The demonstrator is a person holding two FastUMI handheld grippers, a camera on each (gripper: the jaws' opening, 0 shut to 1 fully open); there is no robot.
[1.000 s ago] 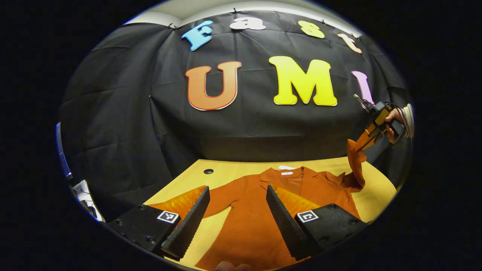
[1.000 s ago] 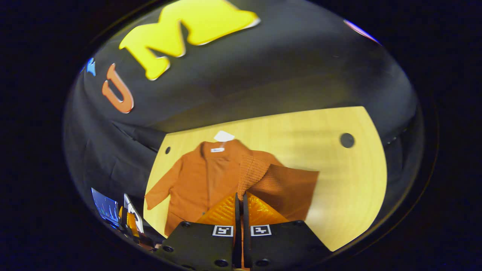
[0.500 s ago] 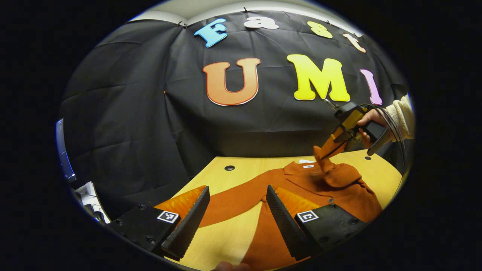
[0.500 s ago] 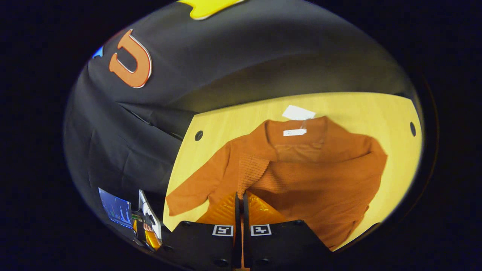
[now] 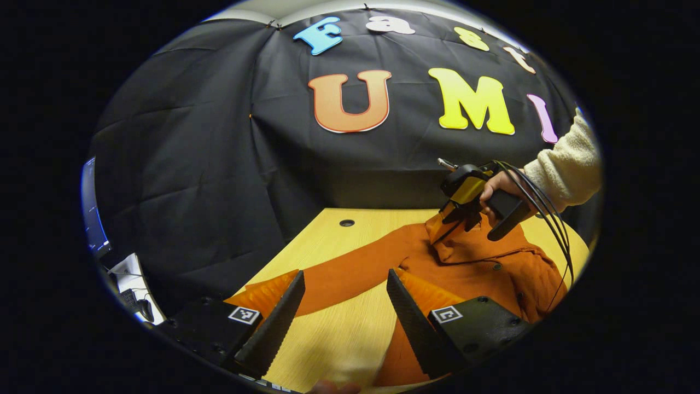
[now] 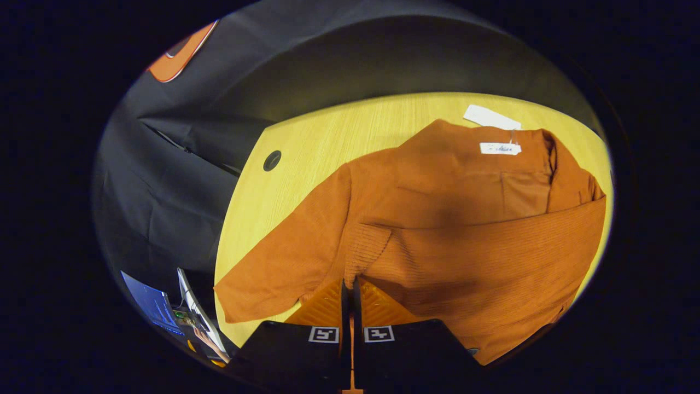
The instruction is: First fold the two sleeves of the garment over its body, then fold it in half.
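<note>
Garment (image 6: 437, 219) on table (image 6: 306, 148), sleeve (image 6: 377, 246) across body.

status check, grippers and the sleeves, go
Right gripper shut on right sleeve, low over garment body. Left gripper open above left sleeve, flat on table. Nothing blocking.

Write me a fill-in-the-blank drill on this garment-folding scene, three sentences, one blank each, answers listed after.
1. The right gripper is shut on the cuff of the garment's ____.
2. The left gripper hovers with its fingers ____ above the table.
3. The other sleeve of the orange garment lies ____ on the table, not yet folded over the body.

Missing words: sleeve; open; flat
</note>
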